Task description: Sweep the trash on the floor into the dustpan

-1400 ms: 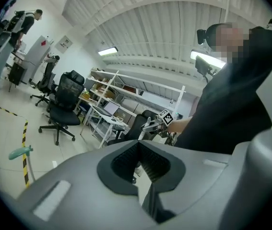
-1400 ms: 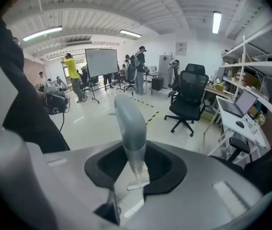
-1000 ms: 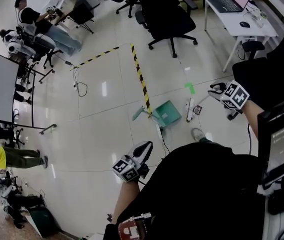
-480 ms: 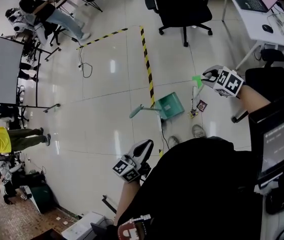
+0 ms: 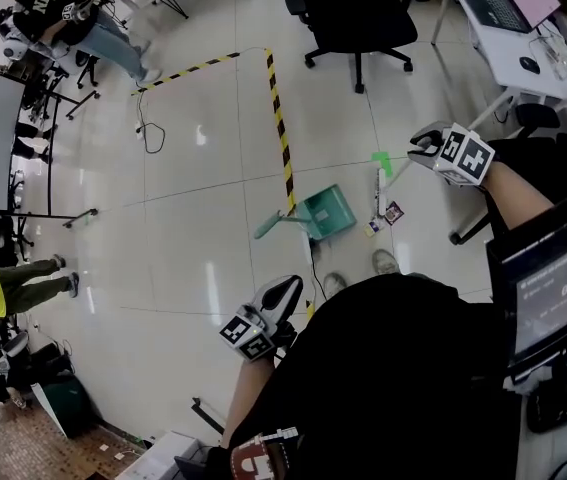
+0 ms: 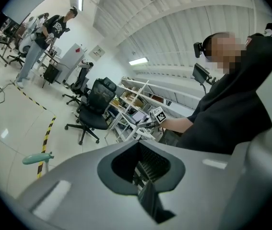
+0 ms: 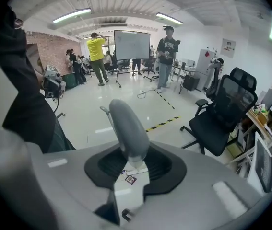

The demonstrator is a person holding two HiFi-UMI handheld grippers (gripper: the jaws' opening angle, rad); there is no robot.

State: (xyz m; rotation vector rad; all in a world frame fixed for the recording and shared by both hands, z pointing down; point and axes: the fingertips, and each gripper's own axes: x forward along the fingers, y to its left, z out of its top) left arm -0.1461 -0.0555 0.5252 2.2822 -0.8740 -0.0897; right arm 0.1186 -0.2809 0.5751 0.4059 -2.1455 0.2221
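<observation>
Right gripper (image 5: 423,149) shows higher at the right of the head view than a second ago, its jaws clamped on the broom (image 5: 380,190) handle.
Broom reaches down toward the floor just right of the green dustpan (image 5: 328,211) at frame centre. Trash (image 5: 393,212), a small card, lies near the broom's lower end, outside the dustpan. Left gripper (image 5: 285,290), lower centre, has its jaws together with nothing between them. Striped floor tape (image 5: 281,138) runs down to the dustpan.

Right claw (image 5: 423,149) outstretched, clamped on broom handle (image 7: 126,126); left claw (image 5: 287,294) closed, low.
</observation>
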